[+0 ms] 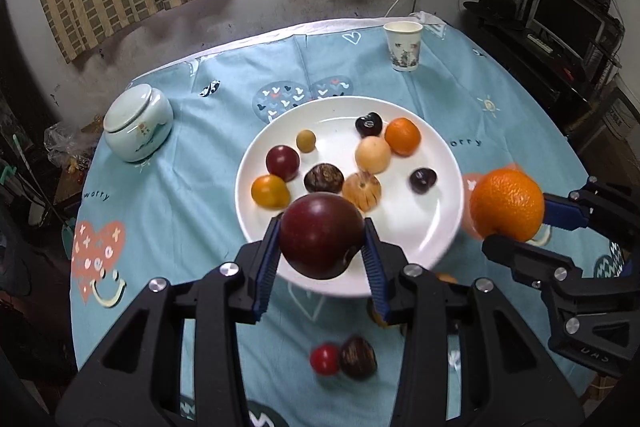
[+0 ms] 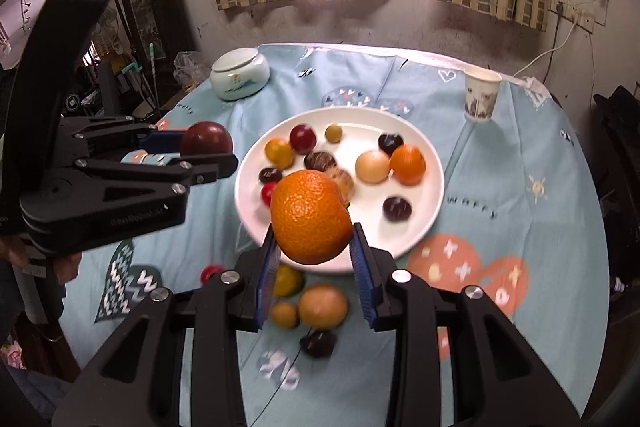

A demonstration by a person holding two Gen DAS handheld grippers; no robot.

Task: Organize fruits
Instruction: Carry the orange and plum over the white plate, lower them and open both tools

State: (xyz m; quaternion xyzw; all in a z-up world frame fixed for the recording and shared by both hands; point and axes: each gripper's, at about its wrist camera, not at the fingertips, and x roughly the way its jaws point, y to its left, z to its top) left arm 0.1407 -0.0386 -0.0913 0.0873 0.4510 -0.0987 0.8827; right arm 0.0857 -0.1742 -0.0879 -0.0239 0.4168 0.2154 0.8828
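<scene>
The left claw [image 1: 322,247] pinches a dark red plum [image 1: 321,235] and the right claw [image 2: 313,251] pinches a big orange [image 2: 311,217] — both held up over the near edge of the white plate [image 1: 424,223]. Go down slowly and let go in a bare spot — round fruit could roll or bump the others.

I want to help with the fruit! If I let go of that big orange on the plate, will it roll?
Probably a little: the orange is round and the white plate looks smooth. The raised rim and nearby fruits would likely stop it. Its bumpy peel probably helps the right gripper hold it.
</scene>
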